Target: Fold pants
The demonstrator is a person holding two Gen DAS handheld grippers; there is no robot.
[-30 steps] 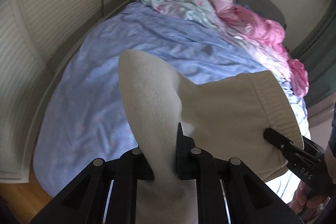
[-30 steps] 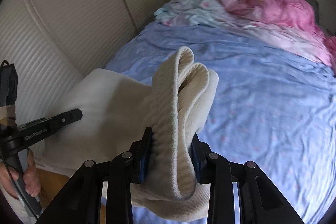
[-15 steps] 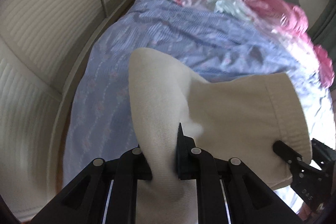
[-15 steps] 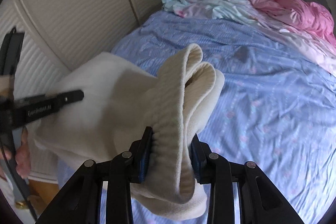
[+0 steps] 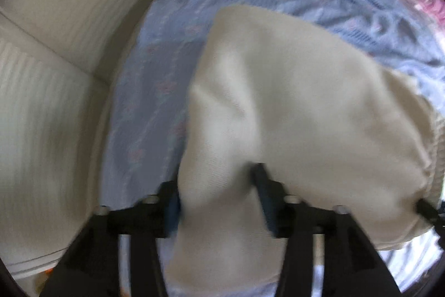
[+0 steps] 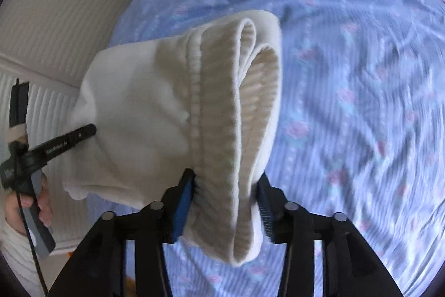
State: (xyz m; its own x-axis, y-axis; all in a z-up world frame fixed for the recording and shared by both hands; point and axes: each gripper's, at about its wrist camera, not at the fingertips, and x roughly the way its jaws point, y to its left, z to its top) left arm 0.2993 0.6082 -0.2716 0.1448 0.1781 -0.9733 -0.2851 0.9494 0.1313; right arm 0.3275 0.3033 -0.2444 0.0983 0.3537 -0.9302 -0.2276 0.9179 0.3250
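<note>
the cream pants (image 6: 155, 113) were soft, thick knit, sweatpant-type stuff, light and floppy, so they'd sag wherever they weren't supported. they hung bunched over the near end of the bed (image 6: 361, 74), strung between the two grippers. best place to grab looked like the ribbed waistband (image 6: 222, 113), which was thicker and less slippery than the plain fleece. the right gripper (image 6: 226, 202) had that doubled waistband between its jaws, which had just been opening, and the pads looked barely touching, if at all. the left gripper (image 5: 217, 194) had also just been opening, with a fold of leg fabric sitting loose between wide jaws. the sheet was crinkly blue floral cotton, with a pale ribbed wall panel (image 5: 55, 74) alongside.
</note>
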